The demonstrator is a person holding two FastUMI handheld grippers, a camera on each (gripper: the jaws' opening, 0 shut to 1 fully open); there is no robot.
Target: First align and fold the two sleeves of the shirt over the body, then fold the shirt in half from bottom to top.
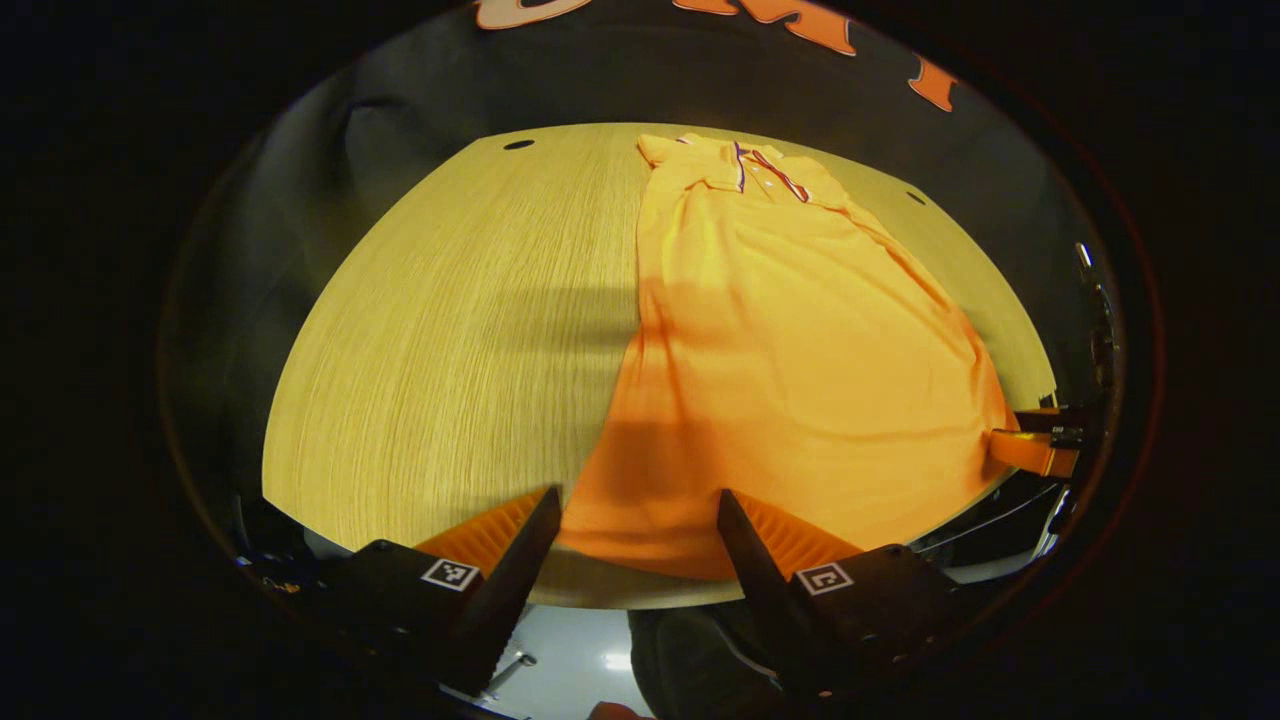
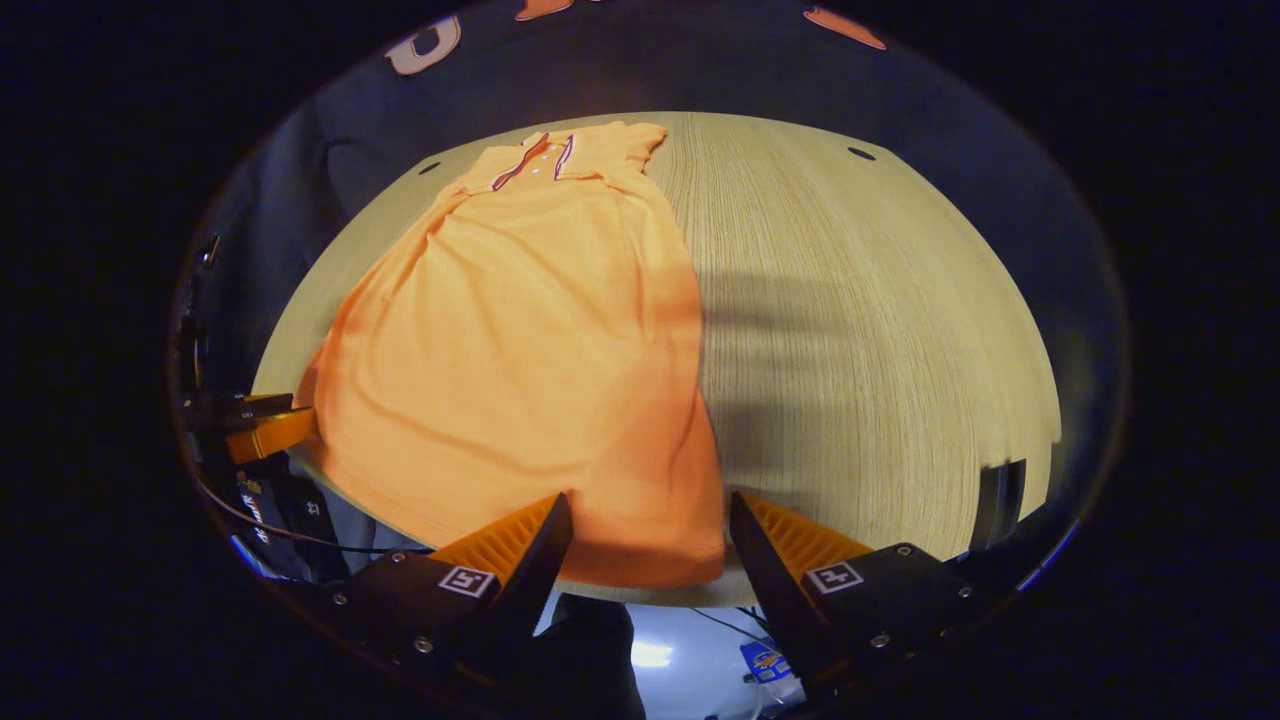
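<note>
a: shirt (image 1: pixel 800 350) first, in the left gripper view. where does it lie?

b: flat on the wooden table (image 1: pixel 450 350), an orange polo folded into a long narrow strip. its long axis runs from the hem at 6 o'clock up to the collar (image 1: pixel 745 170) at about 12 o'clock, so the collar points away from the camera. bare wood lies toward 9 o'clock.

a: and the left gripper (image 1: pixel 635 510)?

b: its two fingers are spread wide at 6 o'clock, one on each side of the hem's near corner, over the table's front edge. they are not pinching the cloth. the other tool's finger tips touch the hem's far corner at about 3 o'clock.

a: now the right gripper view.

b: same shirt (image 2: pixel 520 350), collar (image 2: pixel 540 160) at 12 o'clock, hem at 6, long axis again straight away from the camera. the table (image 2: pixel 880 320) is bare toward 3 o'clock.

a: the right gripper (image 2: pixel 650 515)?

b: also spread apart at 6 o'clock, straddling the hem's near corner, nothing clamped. the other tool shows at 9 o'clock against the hem's other corner.
</note>
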